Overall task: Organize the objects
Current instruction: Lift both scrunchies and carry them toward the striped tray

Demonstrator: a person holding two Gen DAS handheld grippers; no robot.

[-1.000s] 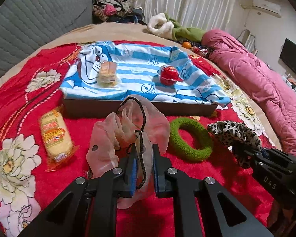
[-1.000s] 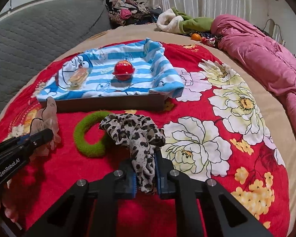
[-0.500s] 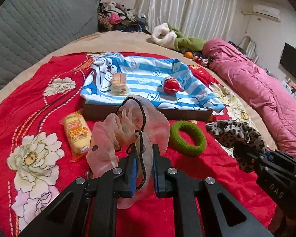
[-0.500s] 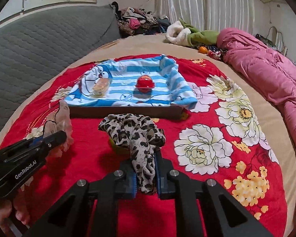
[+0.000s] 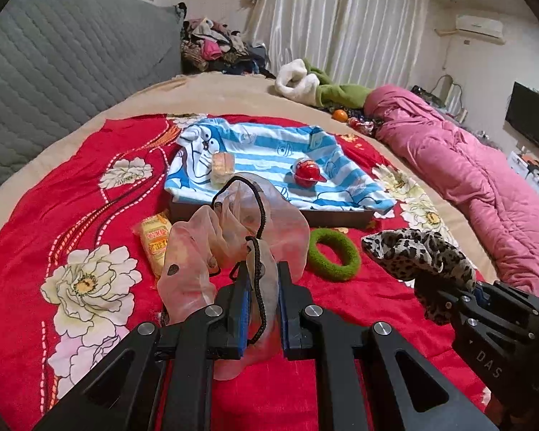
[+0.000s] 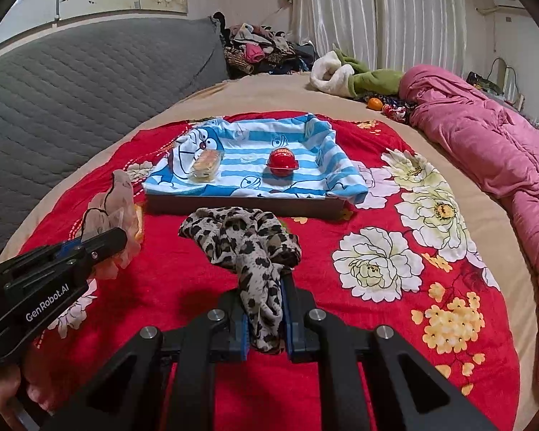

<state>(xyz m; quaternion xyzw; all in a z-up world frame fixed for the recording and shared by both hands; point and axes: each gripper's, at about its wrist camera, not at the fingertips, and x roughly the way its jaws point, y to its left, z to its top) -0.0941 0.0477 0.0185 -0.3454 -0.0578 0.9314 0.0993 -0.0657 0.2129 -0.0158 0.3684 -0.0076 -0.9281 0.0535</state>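
Observation:
My left gripper (image 5: 263,280) is shut on a sheer pink scrunchie (image 5: 233,230) with a black cord and holds it above the red blanket. My right gripper (image 6: 264,301) is shut on a leopard-print scrunchie (image 6: 240,237), also lifted; it shows at the right of the left wrist view (image 5: 420,255). A green ring scrunchie (image 5: 334,253) lies on the blanket in front of a dark tray (image 5: 327,217) lined with a blue striped cloth. In the tray sit a wrapped cake (image 5: 222,165) and a red ball-shaped container (image 5: 305,176). A yellow snack packet (image 5: 154,240) lies left of the tray.
The red flowered blanket (image 6: 377,269) covers a beige bed. A pink quilt (image 6: 485,151) lies along the right side. A grey quilted headboard (image 6: 90,82) stands at the left. Clothes (image 6: 262,50) are piled at the back, near a white and green garment (image 6: 352,75).
Both grippers have risen and drawn back from the tray with their scrunchies held. The tray and green ring look farther away and lower in view.

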